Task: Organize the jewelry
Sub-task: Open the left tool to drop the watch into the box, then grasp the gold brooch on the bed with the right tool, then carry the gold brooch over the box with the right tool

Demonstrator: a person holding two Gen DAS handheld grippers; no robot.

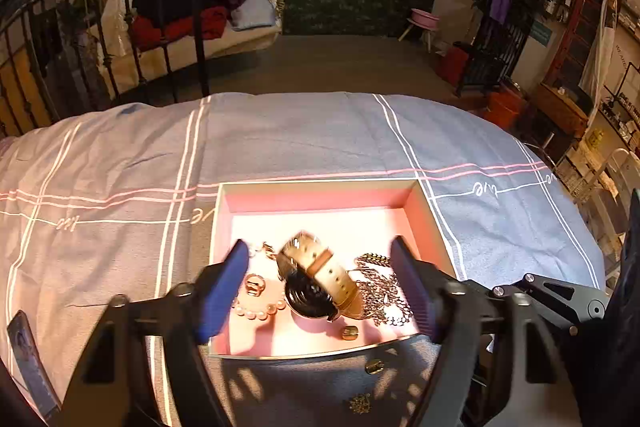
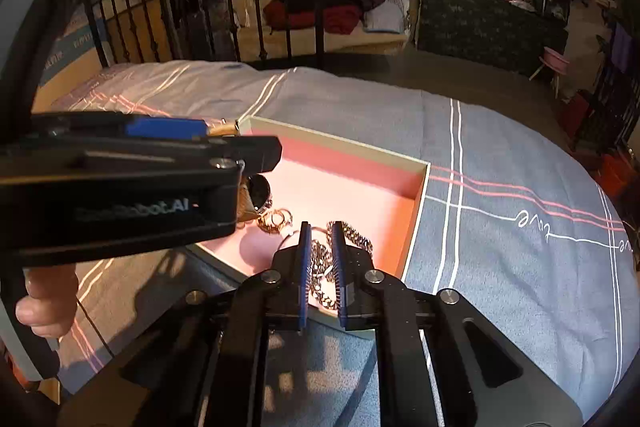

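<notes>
The jewelry lies in a shallow pink box [image 1: 320, 199] that stands on a bed covered with a grey-blue sheet [image 1: 280, 135] with white and pink lines. In the near half of the box I see a wristwatch [image 1: 316, 279] with a tan strap and a dark face, blurred in the left wrist view. A gold ring [image 1: 254, 284] and a pearl bracelet [image 1: 260, 311] lie to its left, a heap of metal chain [image 1: 384, 291] to its right, and a small gold piece [image 1: 350, 332] close to the near wall. Two more small gold pieces [image 1: 374, 366] lie outside, on the sheet just before the near edge of the box.

The left gripper [image 1: 320, 267] hangs over the near part of the box with its blue pads wide apart; the watch is seen between them, and no pad touches it.

The right gripper [image 2: 321, 239] is above the chain [image 2: 356, 237], at the near right part of the box. Its pads stand a little apart, and links show through the gap, but I cannot tell if they pinch them. A thumb [image 2: 48, 299] is seen at the left edge of the right wrist view.
</notes>
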